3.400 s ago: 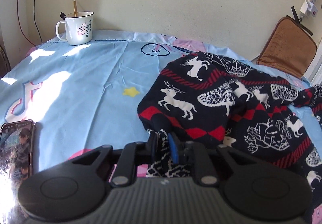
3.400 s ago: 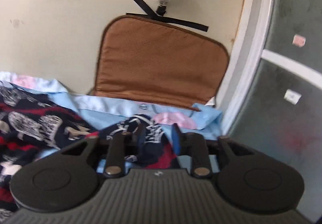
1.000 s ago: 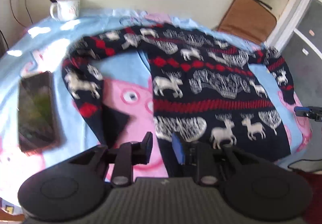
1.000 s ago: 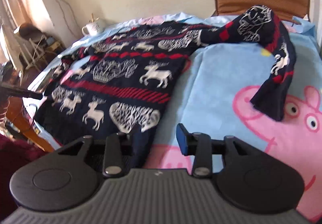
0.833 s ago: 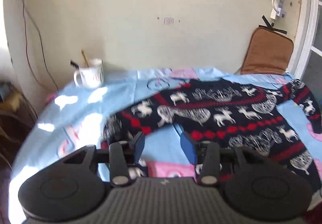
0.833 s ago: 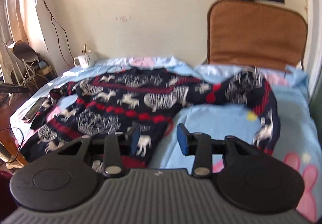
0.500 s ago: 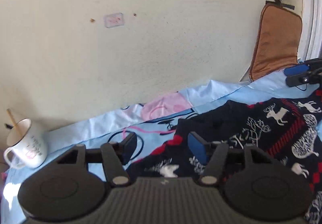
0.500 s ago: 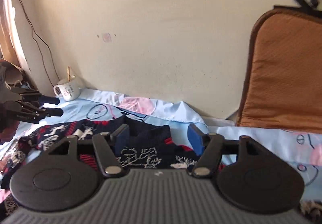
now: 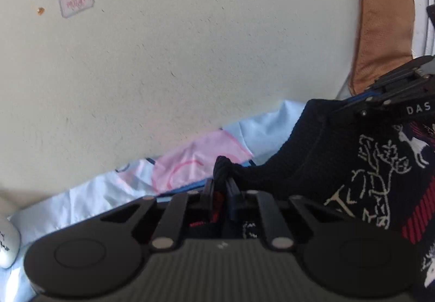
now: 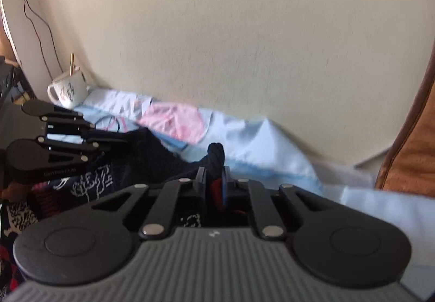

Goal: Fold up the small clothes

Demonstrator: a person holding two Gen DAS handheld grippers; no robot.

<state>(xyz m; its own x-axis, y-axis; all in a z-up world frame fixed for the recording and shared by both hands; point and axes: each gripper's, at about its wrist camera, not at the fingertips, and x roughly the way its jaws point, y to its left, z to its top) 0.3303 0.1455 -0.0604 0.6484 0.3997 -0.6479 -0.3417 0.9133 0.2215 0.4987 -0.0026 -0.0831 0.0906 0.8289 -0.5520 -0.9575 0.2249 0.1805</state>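
A dark navy sweater with white reindeer and red bands lies on the light blue sheet near the wall. My left gripper is shut on a bunched bit of the sweater's upper edge. My right gripper is shut on another bunch of the same edge of the sweater. Each gripper shows in the other's view: the right gripper at the far right, the left gripper at the left. Most of the sweater is hidden below the gripper bodies.
The cream wall stands close behind the sheet's far edge. A white mug with a stick in it sits at the far left by the wall. A brown cushion leans at the right. A black cable hangs down the wall.
Both grippers let go of the sweater, moved up to its far edge by the wall, and have closed on the neckline edge. Half a second ago both were open.
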